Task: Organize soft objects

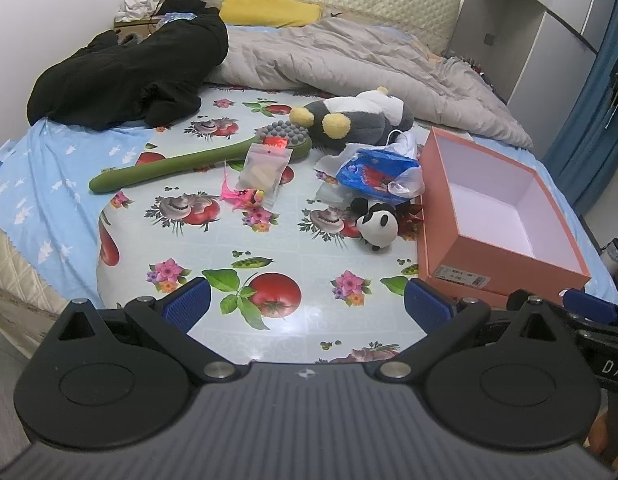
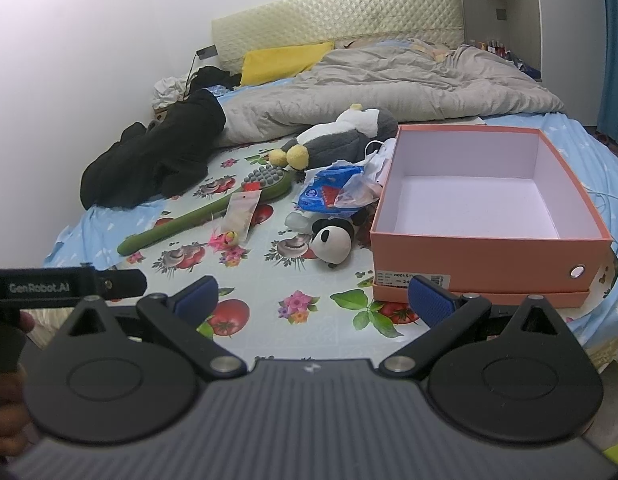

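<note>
Right, here is what your two wrist views show
Left gripper (image 1: pixel 307 306): your jaws stand wide apart with nothing between the blue pads (image 1: pixel 187 304); it hangs over the near edge of the fruit-print cloth (image 1: pixel 269 248)
Right gripper (image 2: pixel 313 300): yours is spread wide too and grips nothing; its right pad (image 2: pixel 431 300) sits in front of the box's near wall in this view
Shoe box (image 2: pixel 489 248): orange, open, white inside and empty, resting on its lid at 1 o'clock from the right gripper
Panda plush (image 1: pixel 377 224): small, black and white, lying just beside the box's left wall, at 1 o'clock from your left gripper
Grey plush (image 1: pixel 357 114): larger, with yellow feet and white parts, lying at 12 o'clock beyond the panda, against the beige quilt (image 1: pixel 349 52)
Blue plastic bag (image 1: pixel 379 174): crumpled, between the grey plush and the panda
Green massage hammer (image 1: pixel 197 160): long handle running toward 10 o'clock, knobbed grey head near the grey plush's feet
Clear zip pouch (image 1: pixel 263 172): lying across the hammer's head end
Pink feather toy (image 1: pixel 241 196): just beside the pouch's near corner
Black garment (image 1: pixel 129 72): heaped at 10 o'clock, far left of the bed
</note>
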Available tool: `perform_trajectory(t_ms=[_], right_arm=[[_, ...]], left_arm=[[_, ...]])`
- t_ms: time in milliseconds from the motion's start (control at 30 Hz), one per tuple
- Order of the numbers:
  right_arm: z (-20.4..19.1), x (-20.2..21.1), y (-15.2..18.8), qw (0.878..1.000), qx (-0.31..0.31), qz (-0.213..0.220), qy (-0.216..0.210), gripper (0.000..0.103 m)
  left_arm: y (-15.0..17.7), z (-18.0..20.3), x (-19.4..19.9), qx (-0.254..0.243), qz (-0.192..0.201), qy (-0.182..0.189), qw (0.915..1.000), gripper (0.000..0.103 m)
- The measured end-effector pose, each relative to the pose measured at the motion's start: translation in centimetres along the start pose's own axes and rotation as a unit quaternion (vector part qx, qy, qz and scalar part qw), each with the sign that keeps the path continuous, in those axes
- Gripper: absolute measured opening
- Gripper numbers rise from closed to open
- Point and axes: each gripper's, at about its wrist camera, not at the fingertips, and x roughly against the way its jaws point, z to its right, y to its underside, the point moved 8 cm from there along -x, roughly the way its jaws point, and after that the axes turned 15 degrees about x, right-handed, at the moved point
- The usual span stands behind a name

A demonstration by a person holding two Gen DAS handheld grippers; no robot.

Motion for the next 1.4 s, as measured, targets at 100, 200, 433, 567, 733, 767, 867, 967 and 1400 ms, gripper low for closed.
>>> perform_trajectory(t_ms=[100, 200, 433, 567, 733, 767, 867, 967, 1400], right_arm=[[0.0, 0.0, -0.1, 1.0, 0.001, 0.0, 0.0, 0.103], [-0.2, -0.1, -0.1, 1.0, -0.001, -0.001, -0.003, 0.103], [0.4, -0.5, -0.1, 1.0, -0.002, -0.003, -0.008, 0.103], [0.4, -1.2, 0.1, 1.0, -0.004, -0.009, -0.014, 0.103], [0.0, -2.3, 0.6, 1.0, 0.007, -0.012, -0.014, 0.103], [0.0, -2.6, 0.8, 1.0, 0.007, -0.015, -0.015, 0.103], [-0.1, -3.5, 1.3, 1.0, -0.006, -0.024, -0.019, 0.103], [-0.3, -4.4, 1.4, 0.999, -0.008, -0.028, -0.019, 0.103], [-2.9, -8.6, 1.8, 0.999, 0.0, -0.043, -0.033, 0.103]], left_arm=[[-0.1, 0.1, -0.3, -0.003, -0.003, -0.001, 1.0, 0.103], [-0.1, 0.0, -0.3, -0.002, -0.002, -0.002, 1.0, 0.103], [-0.4, 0.4, -1.0, -0.001, -0.006, -0.007, 1.0, 0.103], [-0.7, 0.3, -1.9, 0.003, -0.012, -0.011, 0.9999, 0.103], [-0.5, 0.1, -3.4, -0.001, -0.021, -0.011, 0.9997, 0.103], [-0.4, -0.1, -3.7, -0.003, -0.021, -0.012, 0.9997, 0.103], [-0.2, -0.8, -4.9, -0.002, -0.028, -0.021, 0.9994, 0.103], [-0.2, -1.6, -5.7, 0.006, -0.037, -0.019, 0.9991, 0.103], [-2.0, -4.1, -10.0, 0.001, -0.044, -0.029, 0.9986, 0.103]])
